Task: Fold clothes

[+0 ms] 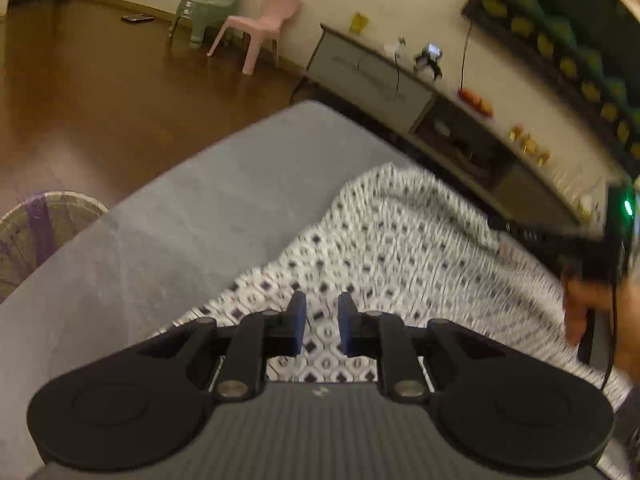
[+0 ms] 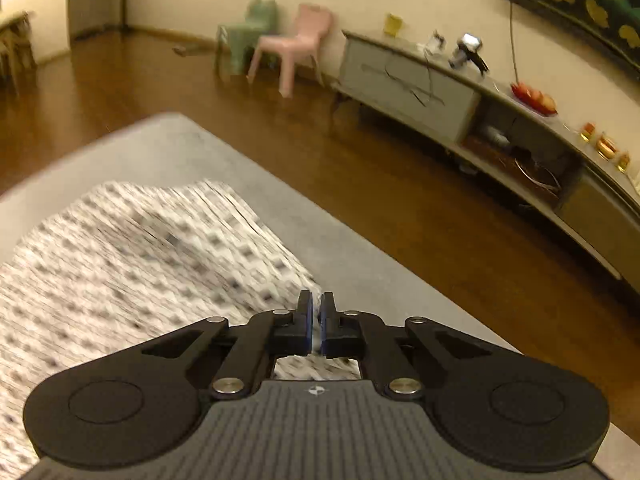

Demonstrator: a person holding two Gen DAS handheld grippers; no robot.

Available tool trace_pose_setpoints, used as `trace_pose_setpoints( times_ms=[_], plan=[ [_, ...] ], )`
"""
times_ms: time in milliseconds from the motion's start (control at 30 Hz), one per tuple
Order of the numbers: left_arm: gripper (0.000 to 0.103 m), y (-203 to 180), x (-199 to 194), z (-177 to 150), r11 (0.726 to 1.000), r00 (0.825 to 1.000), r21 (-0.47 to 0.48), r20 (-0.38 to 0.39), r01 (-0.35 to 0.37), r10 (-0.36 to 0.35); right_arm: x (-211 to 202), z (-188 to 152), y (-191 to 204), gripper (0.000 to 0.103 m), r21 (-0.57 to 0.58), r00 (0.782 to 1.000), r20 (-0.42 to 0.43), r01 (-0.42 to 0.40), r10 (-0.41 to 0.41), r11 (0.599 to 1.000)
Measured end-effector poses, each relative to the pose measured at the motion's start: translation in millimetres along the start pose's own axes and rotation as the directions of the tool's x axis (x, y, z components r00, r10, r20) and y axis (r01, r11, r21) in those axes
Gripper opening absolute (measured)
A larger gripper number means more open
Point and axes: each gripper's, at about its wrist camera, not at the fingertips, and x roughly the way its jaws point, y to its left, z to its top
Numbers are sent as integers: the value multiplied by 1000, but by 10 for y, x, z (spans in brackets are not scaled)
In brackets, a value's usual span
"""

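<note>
A patterned white garment (image 1: pixel 400 248), printed with small dark diamonds, lies spread over a grey surface (image 1: pixel 160 208) in a living room, its far end reaching toward the surface's back corner. The left claw (image 1: pixel 322 320) hovers just above the near part of the cloth with its blue-padded jaws parted and nothing between them. The right claw (image 2: pixel 316 322) has its jaws nearly closed on a thin sliver of the garment's (image 2: pixel 140 248) right-hand edge, near where cloth meets bare surface (image 2: pixel 360 280). The fabric looks light, soft and limp, likely to sag and slide rather than hold a crease, so edges and corners appear the surest places to pinch. Blur across the print makes the garment's exact type impossible to tell. A pink plastic chair (image 2: pixel 296 44) and a green one (image 2: pixel 248 32) stand against the far wall.
</note>
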Motion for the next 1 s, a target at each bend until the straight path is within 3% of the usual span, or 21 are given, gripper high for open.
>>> trace_pose_setpoints(
  times_ms=[67, 133, 200, 233, 300, 333, 367, 433, 600, 633, 733, 767, 833, 900, 933, 1000],
  plan=[
    [17, 62, -81, 40, 999, 1000, -43, 16, 19, -18, -351, -3, 196, 0, -20, 996, 84, -36, 37, 999],
    [18, 123, -162, 81, 996, 999, -86, 32, 38, -35, -756, -66, 480, 0, -75, 978, 161, -120, 131, 990],
    [18, 119, -210, 66, 993, 999, -106, 18, 42, -40, -920, -102, 652, 0, -149, 976, 185, -89, 116, 985],
    [18, 86, -217, 20, 993, 999, -104, -4, 47, -48, -865, -75, 631, 6, -148, 983, 165, -51, 75, 988],
    [18, 32, -212, -82, 994, 998, -99, -42, 48, -53, -615, 11, 465, 54, -96, 996, 85, 25, -17, 995],
    [18, 42, -208, -78, 994, 998, -102, -38, 46, -50, -482, 21, 368, 84, -66, 998, 51, 50, -47, 997],
    [18, 51, -204, -75, 994, 998, -105, -35, 43, -47, -362, 17, 281, 87, -44, 997, 24, 76, -75, 996],
    [18, 70, -196, -68, 993, 999, -111, -28, 37, -40, -162, 5, 162, 87, -20, 994, -18, 108, -108, 994],
    [17, 118, -175, -50, 992, 1000, -127, -10, 23, -25, 166, -55, 106, 85, -44, 994, -55, 96, -98, 994],
    [17, 128, -170, -46, 991, 1000, -130, -7, 21, -22, 237, -73, 80, 76, -39, 994, -74, 83, -85, 996],
    [17, 157, -158, -35, 990, 1000, -140, 3, 13, -12, 309, -30, 40, 5, -7, 996, -76, 51, -52, 999],
    [17, 167, -154, -32, 990, 1000, -143, 7, 10, -9, 260, -18, 65, 2, -22, 997, -54, 47, -48, 999],
    [17, 186, -145, -25, 989, 1000, -149, 14, 5, -3, 23, 40, 227, 1, -77, 998, 33, 52, -50, 996],
    [20, 203, -146, -17, 988, 1000, -157, 24, 3, 0, -567, -28, 514, 1, -155, 982, 181, 88, -59, 984],
    [25, 192, -216, -10, 985, 998, -169, 55, 35, -26, -939, -130, 726, 1, -207, 968, 249, 92, -38, 974],
    [32, 156, -341, -28, 982, 992, -170, 108, 77, -59, -1512, -511, 1296, 2, -352, 953, 297, 50, 61, 935]
  ],
)
